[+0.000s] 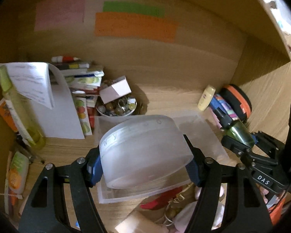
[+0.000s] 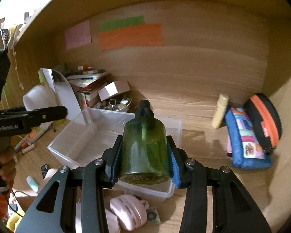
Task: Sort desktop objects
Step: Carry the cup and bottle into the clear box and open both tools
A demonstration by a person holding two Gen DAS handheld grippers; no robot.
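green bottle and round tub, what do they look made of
Green bottle: likely clear tinted plastic, glossy; its inner tube shows through, and the ribbed black cap looks plastic too. Round tub: seemingly frosted translucent plastic, matte; light passes through but nothing behind it reads sharply.

The frosted round container (image 1: 145, 151) hides most of the clear plastic box (image 1: 203, 134) beneath it, and the writing on its rim is too faint to read. Printing on the folded paper sheet (image 1: 32, 81) at the far left is blurred beyond reading. In the right wrist view the green bottle (image 2: 145, 147) covers the box's middle, and the pink mouse (image 2: 129, 213) is partly hidden behind the gripper's frame.
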